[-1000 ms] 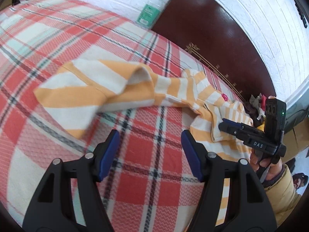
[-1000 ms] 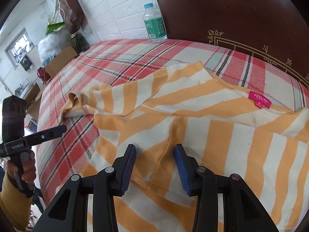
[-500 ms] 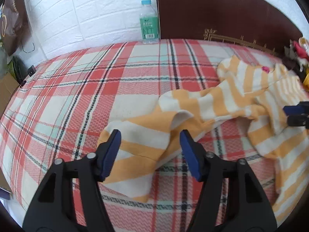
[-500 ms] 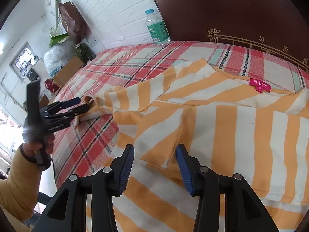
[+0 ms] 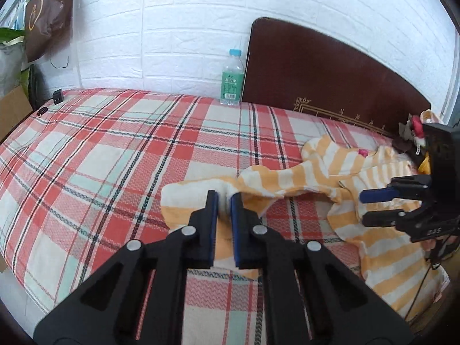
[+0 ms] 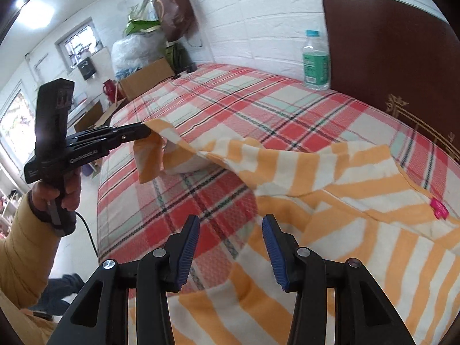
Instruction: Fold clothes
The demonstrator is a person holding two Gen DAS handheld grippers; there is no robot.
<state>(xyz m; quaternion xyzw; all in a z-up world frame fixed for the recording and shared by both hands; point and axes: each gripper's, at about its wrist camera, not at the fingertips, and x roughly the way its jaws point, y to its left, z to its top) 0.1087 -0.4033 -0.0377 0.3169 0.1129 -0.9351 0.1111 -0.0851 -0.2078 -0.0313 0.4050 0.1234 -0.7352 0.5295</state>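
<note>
White brick wall [image 5: 187, 28] and water bottle [image 5: 231, 78] back the plaid bed [image 5: 100, 149]; left tool [image 5: 223, 201] pinches the striped shirt [image 6: 345, 201] sleeve, right tool [image 6: 230, 230] half-open, empty.

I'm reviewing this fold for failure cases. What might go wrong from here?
1. The left gripper has just closed on the sleeve near its edge; the cloth may slip out as it lifts.
2. The right gripper is open over the striped shirt, holding nothing, so the body may drag across the bed.
</note>
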